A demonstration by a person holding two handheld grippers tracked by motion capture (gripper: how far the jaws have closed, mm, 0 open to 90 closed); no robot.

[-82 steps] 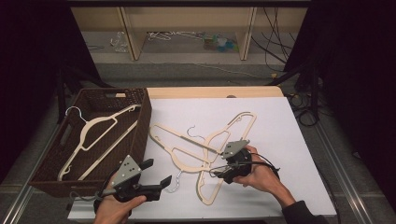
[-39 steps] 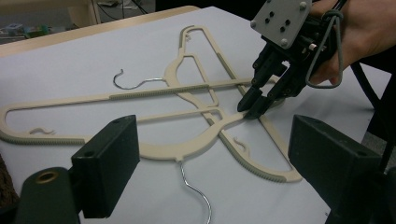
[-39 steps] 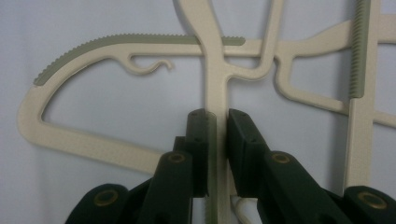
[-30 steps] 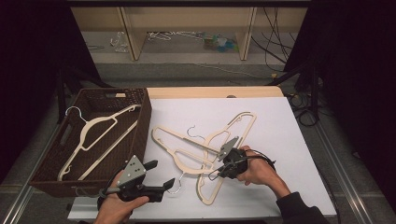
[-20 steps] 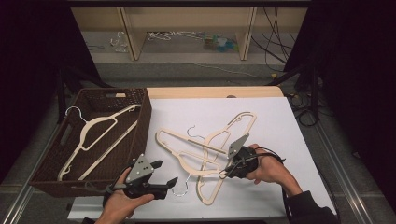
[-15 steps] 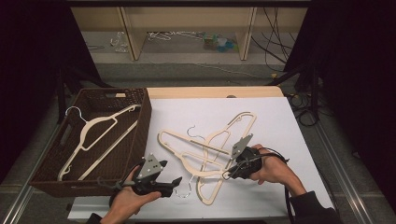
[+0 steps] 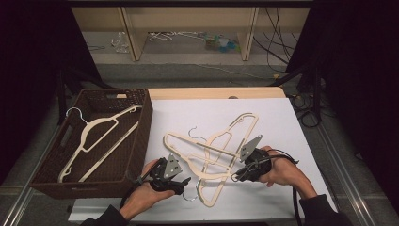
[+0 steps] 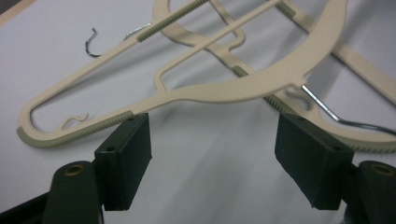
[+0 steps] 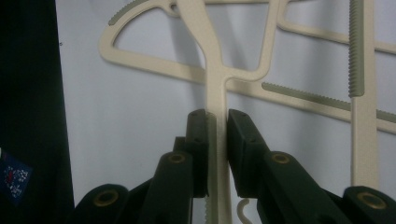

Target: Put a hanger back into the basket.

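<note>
Untangling two crossed hangers on the white table (image 7: 282,117) beside the basket (image 7: 141,136).
We keep the right gripper (image 9: 217,126) clamped on the lower hanger (image 9: 217,88); the left gripper (image 8: 212,140), jaws apart and just narrowing with nothing between them, nears the upper hanger (image 8: 243,88). Next we must straddle and grip its arm.
</note>
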